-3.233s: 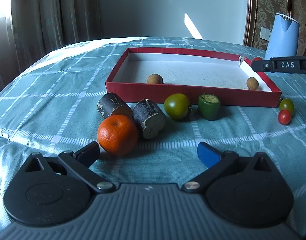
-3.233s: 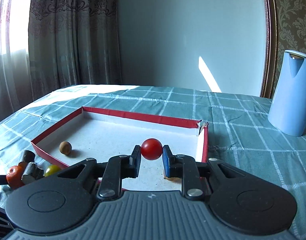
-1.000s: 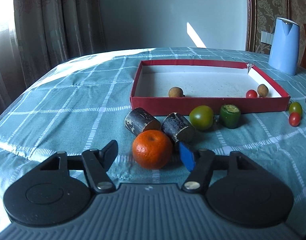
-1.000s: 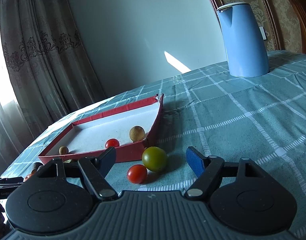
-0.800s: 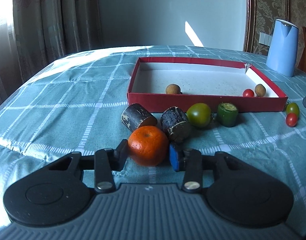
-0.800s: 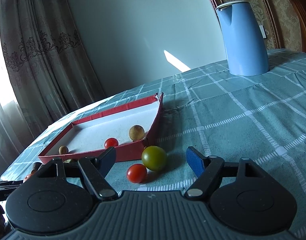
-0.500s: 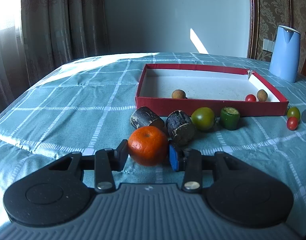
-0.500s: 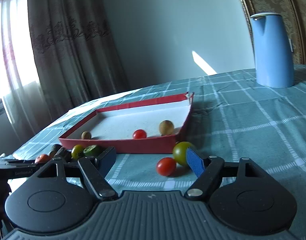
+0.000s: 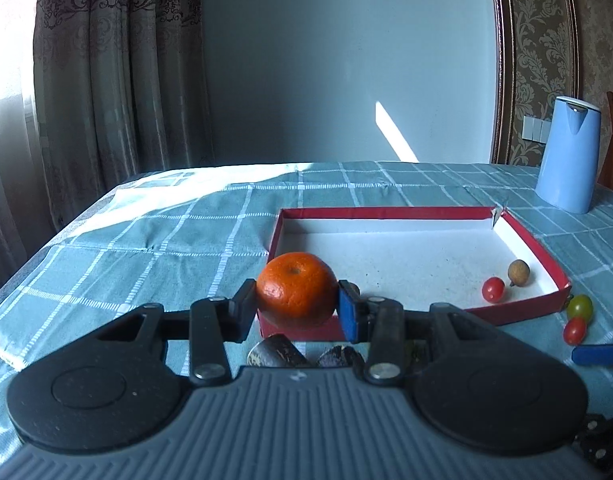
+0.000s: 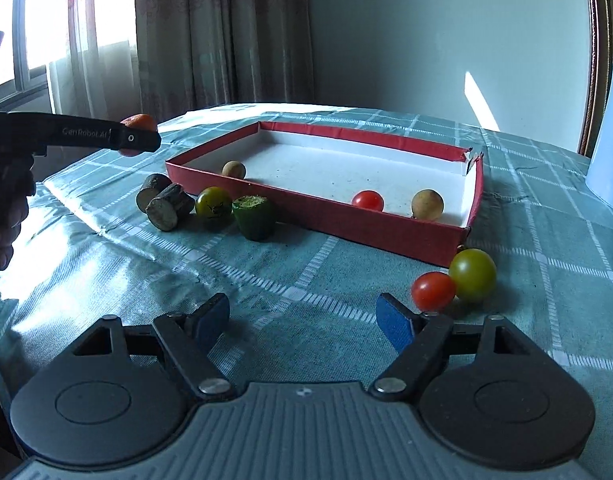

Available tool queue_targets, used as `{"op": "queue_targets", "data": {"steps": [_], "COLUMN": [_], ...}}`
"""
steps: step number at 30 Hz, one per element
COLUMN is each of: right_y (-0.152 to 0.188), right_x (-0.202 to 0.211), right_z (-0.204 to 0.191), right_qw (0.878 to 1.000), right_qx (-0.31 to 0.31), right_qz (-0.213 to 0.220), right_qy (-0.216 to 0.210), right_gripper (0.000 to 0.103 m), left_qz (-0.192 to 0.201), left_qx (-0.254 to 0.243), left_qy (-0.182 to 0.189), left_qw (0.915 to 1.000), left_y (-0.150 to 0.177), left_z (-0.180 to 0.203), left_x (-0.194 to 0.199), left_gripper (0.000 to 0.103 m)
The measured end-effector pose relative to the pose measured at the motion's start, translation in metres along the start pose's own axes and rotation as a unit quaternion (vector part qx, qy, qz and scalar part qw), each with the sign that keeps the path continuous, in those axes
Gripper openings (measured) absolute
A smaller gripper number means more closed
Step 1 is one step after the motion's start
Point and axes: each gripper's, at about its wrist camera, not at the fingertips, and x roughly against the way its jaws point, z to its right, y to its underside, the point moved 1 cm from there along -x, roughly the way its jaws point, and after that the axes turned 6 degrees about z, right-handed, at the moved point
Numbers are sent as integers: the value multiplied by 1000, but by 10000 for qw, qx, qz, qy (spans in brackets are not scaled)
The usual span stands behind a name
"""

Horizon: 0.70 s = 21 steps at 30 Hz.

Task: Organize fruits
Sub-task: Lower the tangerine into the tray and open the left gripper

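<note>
My left gripper (image 9: 296,308) is shut on an orange tangerine (image 9: 296,289), held in the air before the near left corner of the red tray (image 9: 546,258). Inside the tray lie a red cherry tomato (image 9: 493,289), a brown longan (image 9: 518,272) and another longan (image 10: 233,169). My right gripper (image 10: 306,320) hovers low over the cloth, its jaws opening with nothing between them. Just right of its blue pad sit a red cherry tomato (image 10: 433,290) and a green tomato (image 10: 472,275). A larger green tomato (image 10: 213,202) and a cut green fruit (image 10: 253,211) lie by the tray's front wall.
Two dark cane stubs (image 10: 164,201) lie left of the green tomato. A blue kettle (image 9: 568,154) stands at the far right on the checked teal tablecloth (image 10: 266,264). A hand (image 10: 4,216) holds the left gripper at the left edge. Curtains hang behind.
The left gripper closed on the tangerine and lifted it off the cloth toward the tray. The right gripper swung left and levelled, so both small tomatoes now sit to its right, and its jaws widened.
</note>
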Motion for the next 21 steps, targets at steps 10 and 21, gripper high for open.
{"op": "queue_targets", "data": {"steps": [10, 21], "right_y": [0, 0], "right_x": [0, 0], "right_z": [21, 21], "right_qw": [9977, 9975], "right_qx": [-648, -680], "right_qz": [37, 58], "right_qy": [-179, -191], "right_gripper": [83, 82], "left_qz": [-491, -142], "left_qx": [76, -45], "left_qy": [-56, -152], "left_qw": [9987, 9998], "left_y": [-4, 10], "left_z": [9, 9], "left_x": [-69, -38], "left_gripper": [40, 78]}}
